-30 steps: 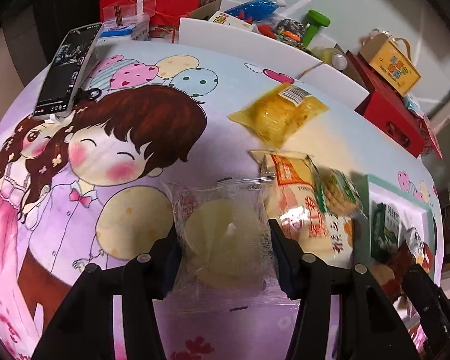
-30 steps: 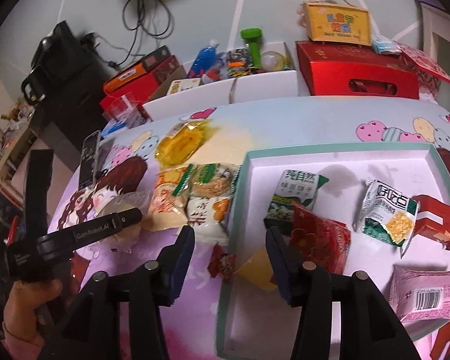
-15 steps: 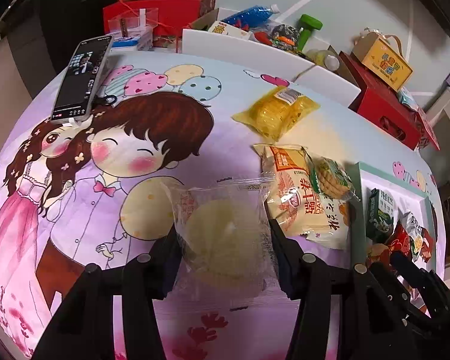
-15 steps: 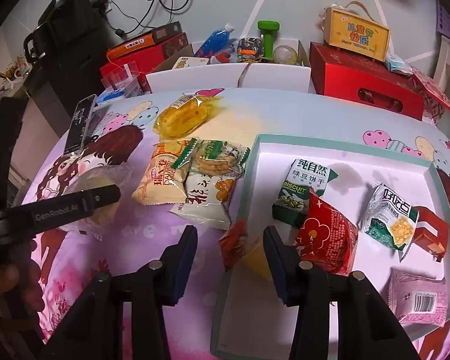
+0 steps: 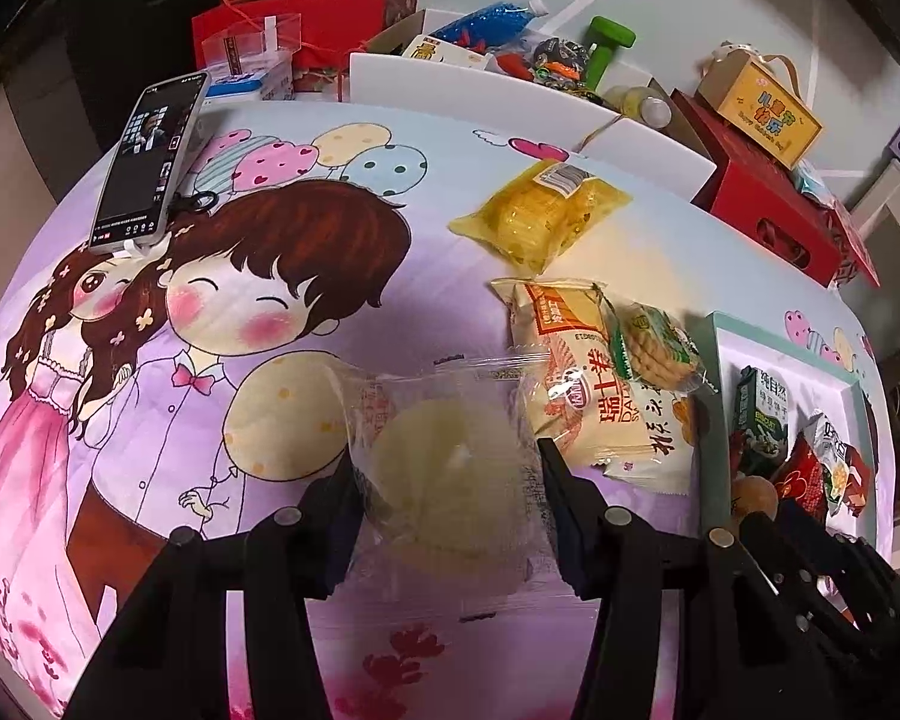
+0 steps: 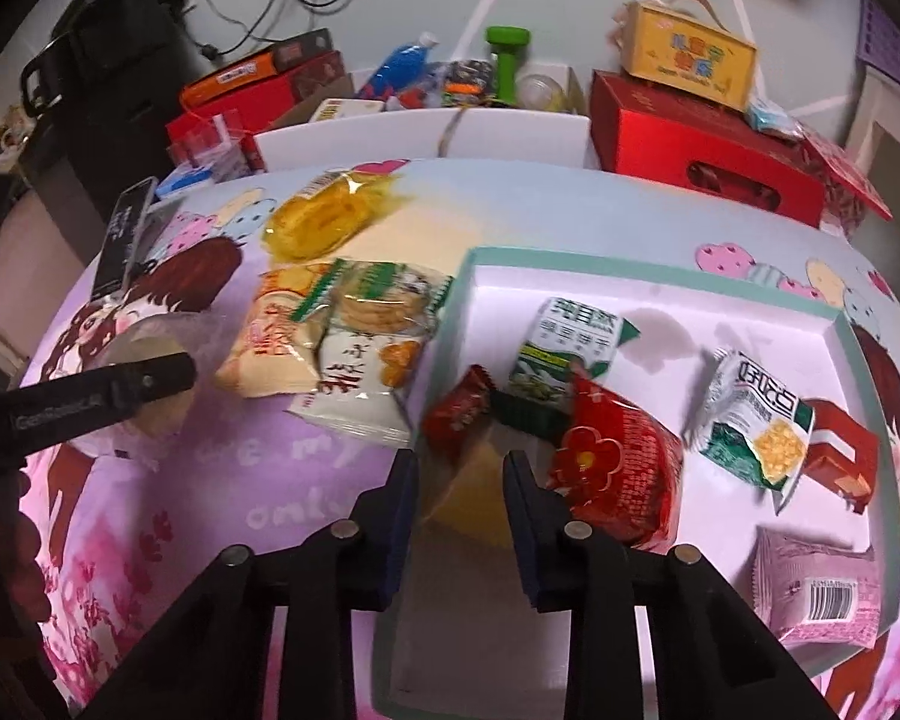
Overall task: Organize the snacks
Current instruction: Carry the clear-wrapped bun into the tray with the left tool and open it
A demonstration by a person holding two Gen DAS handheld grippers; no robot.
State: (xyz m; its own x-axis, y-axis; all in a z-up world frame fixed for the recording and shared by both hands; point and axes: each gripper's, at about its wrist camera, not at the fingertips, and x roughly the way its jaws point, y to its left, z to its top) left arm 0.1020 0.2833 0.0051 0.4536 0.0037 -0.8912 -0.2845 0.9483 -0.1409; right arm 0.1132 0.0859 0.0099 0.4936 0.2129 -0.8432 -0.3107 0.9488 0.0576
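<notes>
In the left wrist view, the left gripper has its jaws spread wide around a clear packet holding a round pale cake, one jaw against each side of it. The packet sits over the cartoon-printed surface. Just to its right lie a cream biscuit bag and a green-edged cracker packet, overlapping. Beyond them lies a yellow packet. A phone rests at the far left edge. The teal-rimmed tray shows at the right.

In the right wrist view, the right gripper has its jaws closed partway on a yellowish wedge-shaped snack, held over the tray's near left edge. A small dark red packet sits just beyond the jaws. Inside the tray lie a green and white biscuit packet, a red flower-printed bag, a green corn snack bag, a small red box and a pink packet. The left gripper shows at the left, over the cake packet.
</notes>
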